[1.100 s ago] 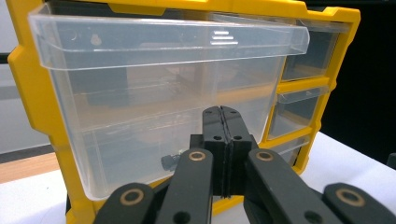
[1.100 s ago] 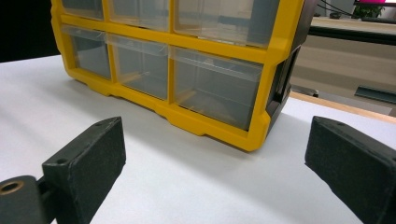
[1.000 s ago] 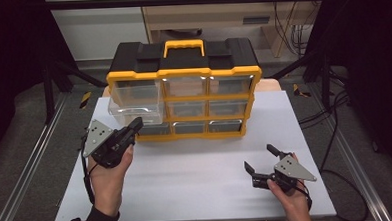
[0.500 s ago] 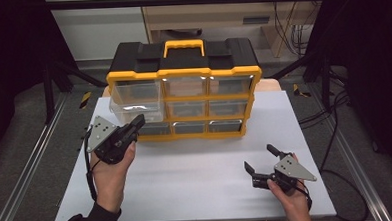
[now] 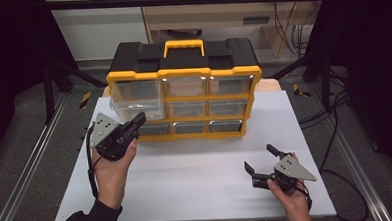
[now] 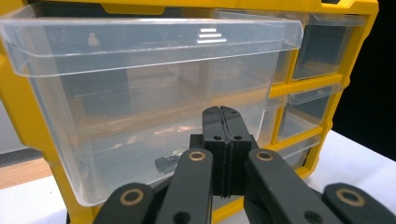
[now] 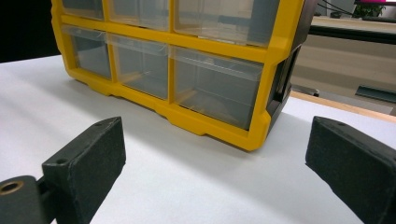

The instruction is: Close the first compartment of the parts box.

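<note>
The left gripper (image 5: pixel 134 124), jaws pressed together on nothing, has eased slightly nearer the organizer (image 5: pixel 183 91) over the last second; its tips now sit just in front of the large clear drawer (image 6: pixel 154 107) at the cabinet's upper left, which sticks out past the yellow frame. It looks set to push that drawer in. The right gripper (image 5: pixel 259 164) rests unmoved, jaws wide apart, low at the near right of the white table (image 5: pixel 196 165)

The left gripper (image 5: pixel 134 124) now sits a little lower and nearer the person than a second ago, its closed jaws drawn slightly back from the pulled-out clear drawer (image 5: pixel 136 100), which lies just ahead of their tips.
</note>
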Tool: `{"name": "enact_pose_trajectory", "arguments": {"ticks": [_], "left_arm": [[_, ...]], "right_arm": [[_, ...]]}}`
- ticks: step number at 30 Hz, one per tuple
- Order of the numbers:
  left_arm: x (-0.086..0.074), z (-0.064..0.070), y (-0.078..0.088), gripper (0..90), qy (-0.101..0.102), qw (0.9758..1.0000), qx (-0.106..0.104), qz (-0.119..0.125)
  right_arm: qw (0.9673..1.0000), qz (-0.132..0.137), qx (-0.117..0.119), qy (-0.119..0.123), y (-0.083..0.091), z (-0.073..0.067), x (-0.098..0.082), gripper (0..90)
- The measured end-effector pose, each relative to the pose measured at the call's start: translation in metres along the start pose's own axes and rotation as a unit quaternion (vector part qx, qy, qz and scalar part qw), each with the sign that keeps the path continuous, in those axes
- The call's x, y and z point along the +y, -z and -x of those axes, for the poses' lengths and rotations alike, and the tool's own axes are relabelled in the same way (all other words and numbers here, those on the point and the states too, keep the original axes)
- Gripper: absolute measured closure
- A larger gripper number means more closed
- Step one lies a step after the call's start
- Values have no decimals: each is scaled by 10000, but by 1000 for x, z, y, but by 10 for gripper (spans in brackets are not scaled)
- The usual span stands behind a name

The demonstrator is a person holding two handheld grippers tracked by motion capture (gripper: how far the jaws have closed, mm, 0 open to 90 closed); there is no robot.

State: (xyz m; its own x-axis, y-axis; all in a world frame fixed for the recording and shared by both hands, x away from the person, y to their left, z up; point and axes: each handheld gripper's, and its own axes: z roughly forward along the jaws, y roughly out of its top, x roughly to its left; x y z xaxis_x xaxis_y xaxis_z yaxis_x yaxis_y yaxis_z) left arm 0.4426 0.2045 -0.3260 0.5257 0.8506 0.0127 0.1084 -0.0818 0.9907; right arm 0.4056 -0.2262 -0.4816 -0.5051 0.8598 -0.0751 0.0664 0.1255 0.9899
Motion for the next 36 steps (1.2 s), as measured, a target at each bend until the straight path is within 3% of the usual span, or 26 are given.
{"name": "enact_pose_trajectory", "arguments": {"ticks": [36], "left_arm": [[0, -6, -11, 890, -67, 9999, 116, -87]], "right_arm": [[10000, -24, -44, 10, 1, -1, 0, 44]]}}
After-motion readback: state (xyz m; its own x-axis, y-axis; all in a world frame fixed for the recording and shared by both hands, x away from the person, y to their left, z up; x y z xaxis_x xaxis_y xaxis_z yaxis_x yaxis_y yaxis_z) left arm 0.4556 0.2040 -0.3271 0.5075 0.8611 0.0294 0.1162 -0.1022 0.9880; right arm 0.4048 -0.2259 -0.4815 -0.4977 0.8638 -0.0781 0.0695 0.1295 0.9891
